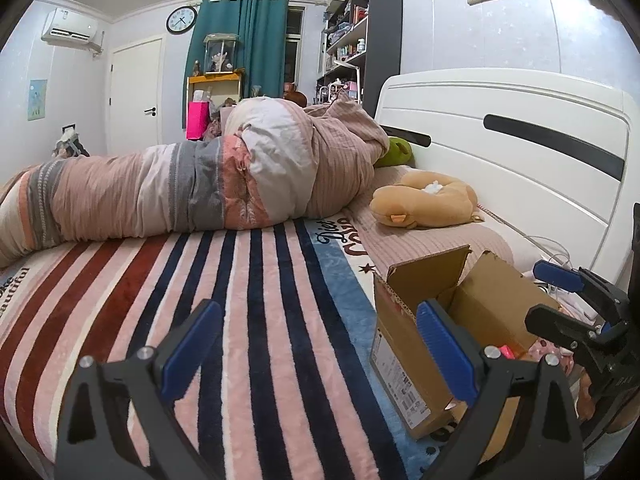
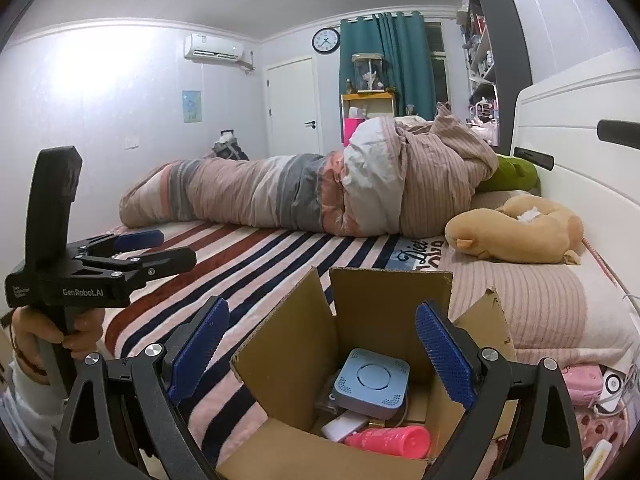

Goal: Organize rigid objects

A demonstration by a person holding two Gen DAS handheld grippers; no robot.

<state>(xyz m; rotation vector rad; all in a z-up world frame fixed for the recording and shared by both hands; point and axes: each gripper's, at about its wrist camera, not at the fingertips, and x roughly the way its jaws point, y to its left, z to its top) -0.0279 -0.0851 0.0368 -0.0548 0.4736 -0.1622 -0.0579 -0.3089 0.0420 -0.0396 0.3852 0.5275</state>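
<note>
Looking down into open cardboard box on the striped bed cover: already holds blue-grey square device, white flat item under it, pink bottle lying on its side, long axis roughly across the box toward the near wall. Right gripper directly above the box mouth, fingers spread wide, gripping nothing. Left gripper beside the box on its door-facing side, also spread and empty, aimed along the bed past the box's labelled side wall.

Loose candidates: pink case and small white round thing just beyond the box on its headboard side, near the pillow; exact shapes hard to tell. Probably next picks, right hand clearly nearer.

Obstacles: raised box flaps flank the right fingers, torn flap sits between box and pink case, so lift clear before swinging over. White cable trails near those items, snag risk. Plush toy and rolled quilt further from the box, soft, not in the way.
</note>
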